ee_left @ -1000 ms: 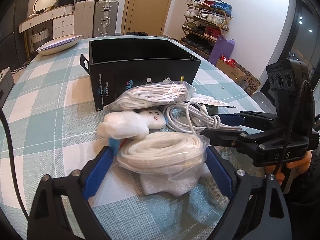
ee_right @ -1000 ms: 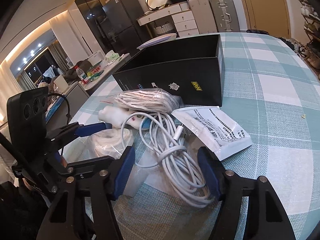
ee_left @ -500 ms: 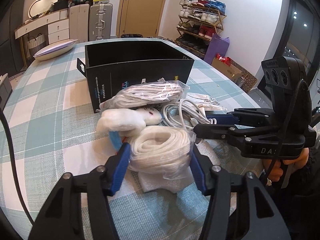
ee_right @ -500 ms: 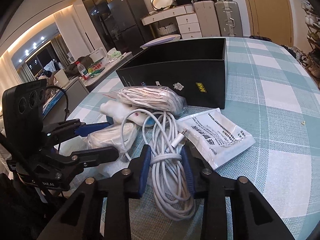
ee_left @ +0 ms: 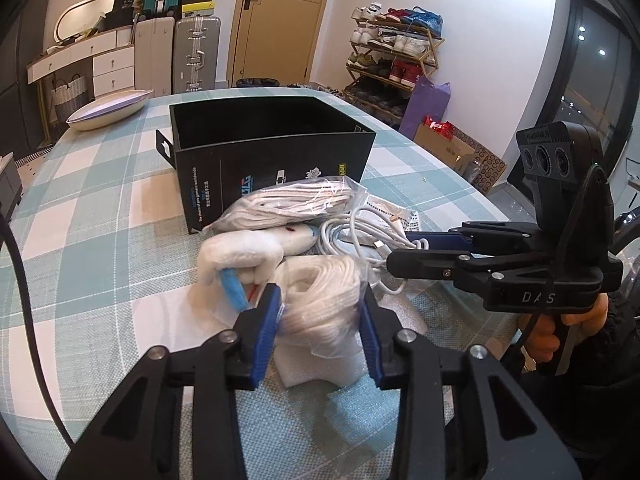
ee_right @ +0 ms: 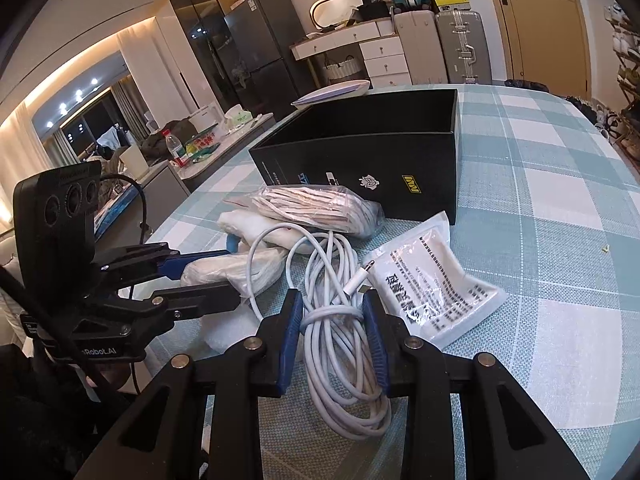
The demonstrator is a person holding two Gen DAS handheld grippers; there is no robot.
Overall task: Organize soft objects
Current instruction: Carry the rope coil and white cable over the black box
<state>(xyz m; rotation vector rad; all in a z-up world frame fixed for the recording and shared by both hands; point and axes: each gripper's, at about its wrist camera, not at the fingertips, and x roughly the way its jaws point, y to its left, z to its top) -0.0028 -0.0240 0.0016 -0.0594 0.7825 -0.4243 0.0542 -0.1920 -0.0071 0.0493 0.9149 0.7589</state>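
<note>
My left gripper (ee_left: 320, 316) is shut on a bagged coil of white rope (ee_left: 320, 300), squeezing it on the table. My right gripper (ee_right: 332, 312) is shut on a bundled white cable (ee_right: 336, 320), which also shows in the left wrist view (ee_left: 360, 232). A second bagged rope bundle (ee_left: 296, 200) and a white plush toy (ee_left: 240, 252) lie in front of the open black box (ee_left: 272, 140). A white sealed packet (ee_right: 432, 292) lies right of the cable. The box (ee_right: 360, 152) looks empty.
The table has a teal checked cloth (ee_left: 100, 208). A white foam piece (ee_left: 320, 372) lies under the rope bag. A white oval dish (ee_left: 108, 108) sits at the far left. A shoe rack and suitcases stand beyond the table.
Both grippers have closed: the left from wide open onto the bagged rope coil, the right from wide open onto the white cable bundle. The items have stayed on the table.
</note>
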